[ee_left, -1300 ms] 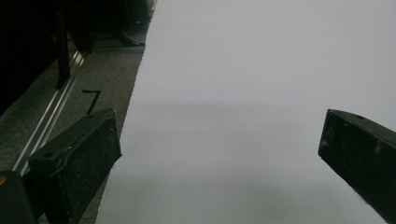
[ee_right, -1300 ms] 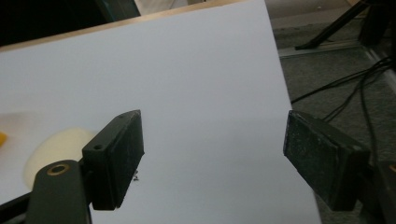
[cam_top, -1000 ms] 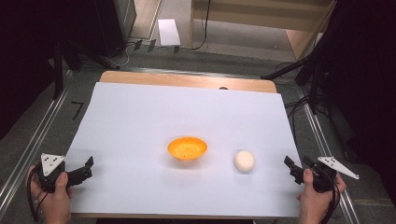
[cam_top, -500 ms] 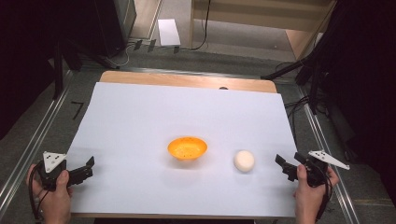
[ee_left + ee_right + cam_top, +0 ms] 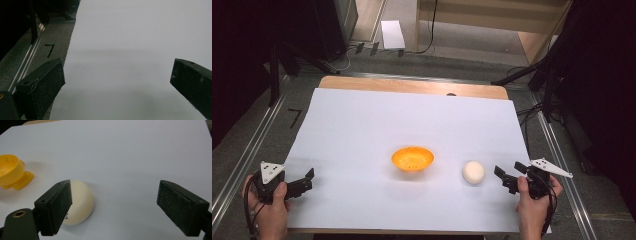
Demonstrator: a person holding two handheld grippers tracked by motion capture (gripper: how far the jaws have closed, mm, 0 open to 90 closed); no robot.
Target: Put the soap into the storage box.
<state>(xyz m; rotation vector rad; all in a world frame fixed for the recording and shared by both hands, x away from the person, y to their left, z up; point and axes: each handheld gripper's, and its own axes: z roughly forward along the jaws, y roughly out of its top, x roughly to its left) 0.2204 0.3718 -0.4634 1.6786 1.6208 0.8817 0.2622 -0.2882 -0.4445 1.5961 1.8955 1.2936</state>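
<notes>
Across the tabletop (image 5: 362,125) lies white paper, grey floor around — orange bowl (image 5: 412,158) central, cream ball (image 5: 473,172) beside it, just off the right gripper (image 5: 508,178), fingers spread; left gripper (image 5: 304,181) likewise spread, empty.

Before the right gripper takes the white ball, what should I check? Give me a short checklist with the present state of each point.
1. Right gripper open wide: ok.
2. White ball between its jaws: not ok, it lies partly behind the left jaw, off centre.
3. Ball free of the orange bowl: ok, they are apart.
4. Left gripper out of the way: ok, open at the far left edge of the white sheet.
5. Ball soft or hard: cannot tell.
</notes>
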